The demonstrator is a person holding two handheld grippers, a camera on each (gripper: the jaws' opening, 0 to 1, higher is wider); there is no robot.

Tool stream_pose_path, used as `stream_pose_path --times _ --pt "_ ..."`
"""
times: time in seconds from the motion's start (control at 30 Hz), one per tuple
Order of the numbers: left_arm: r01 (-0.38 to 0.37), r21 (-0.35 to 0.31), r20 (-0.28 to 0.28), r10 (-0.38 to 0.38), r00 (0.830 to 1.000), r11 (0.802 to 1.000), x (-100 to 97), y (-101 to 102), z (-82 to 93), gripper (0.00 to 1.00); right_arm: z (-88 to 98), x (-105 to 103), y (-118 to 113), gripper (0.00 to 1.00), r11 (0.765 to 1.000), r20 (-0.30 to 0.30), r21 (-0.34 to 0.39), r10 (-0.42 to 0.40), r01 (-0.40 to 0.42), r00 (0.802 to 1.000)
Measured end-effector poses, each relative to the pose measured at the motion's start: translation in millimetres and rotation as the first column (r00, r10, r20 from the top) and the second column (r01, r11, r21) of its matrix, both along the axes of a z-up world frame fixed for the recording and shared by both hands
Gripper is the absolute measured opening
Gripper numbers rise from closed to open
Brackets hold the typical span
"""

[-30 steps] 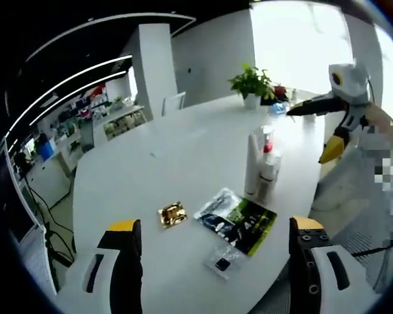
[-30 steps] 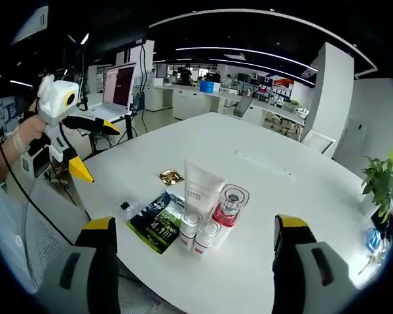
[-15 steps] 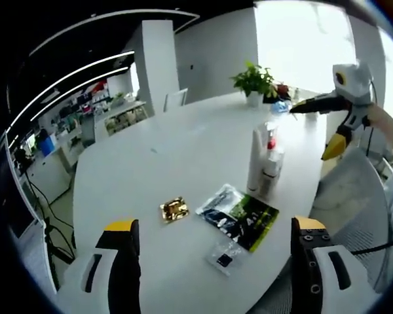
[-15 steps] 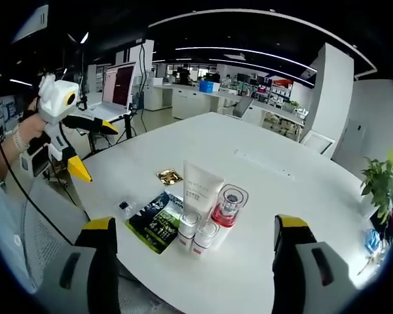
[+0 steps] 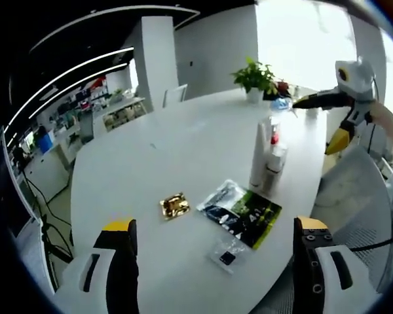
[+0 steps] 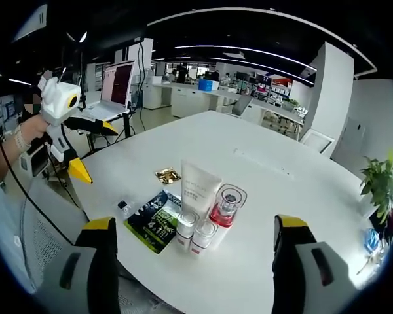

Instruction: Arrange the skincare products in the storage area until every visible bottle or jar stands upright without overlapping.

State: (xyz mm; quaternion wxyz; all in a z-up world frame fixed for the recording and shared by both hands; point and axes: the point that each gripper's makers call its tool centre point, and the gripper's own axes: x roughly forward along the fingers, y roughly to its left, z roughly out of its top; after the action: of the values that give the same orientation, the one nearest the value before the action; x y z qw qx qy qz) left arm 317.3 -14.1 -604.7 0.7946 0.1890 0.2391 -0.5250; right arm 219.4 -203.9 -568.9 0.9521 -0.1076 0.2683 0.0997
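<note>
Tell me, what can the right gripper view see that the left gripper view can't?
Right gripper view alone: the fronts of the four products, namely a white tube, a red jar with a clear cap and two small white bottles, plus a monitor behind. Left gripper view alone: those products edge-on, stacked in line. Both share the white table, the green packet, the gold sachet, a small clear pouch and the potted plant.
</note>
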Motion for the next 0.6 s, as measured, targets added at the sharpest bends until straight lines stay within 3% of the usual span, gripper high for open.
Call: stream_pose_path --times 0.43,0.6 --pt "0.018 0.020 -0.012 -0.018 1.000 1.000 6.8 0 -5.4 0.97 -5.4 2 -3 0.95 1.000 -0.010 0.002 -0.009 0.009 1.000" --pt "0.028 0.030 -0.017 -0.028 0.999 0.999 11.0 -1 -9.9 0.97 -10.9 4 -7 0.98 1.000 -0.038 -0.009 -0.023 0.023 0.999"
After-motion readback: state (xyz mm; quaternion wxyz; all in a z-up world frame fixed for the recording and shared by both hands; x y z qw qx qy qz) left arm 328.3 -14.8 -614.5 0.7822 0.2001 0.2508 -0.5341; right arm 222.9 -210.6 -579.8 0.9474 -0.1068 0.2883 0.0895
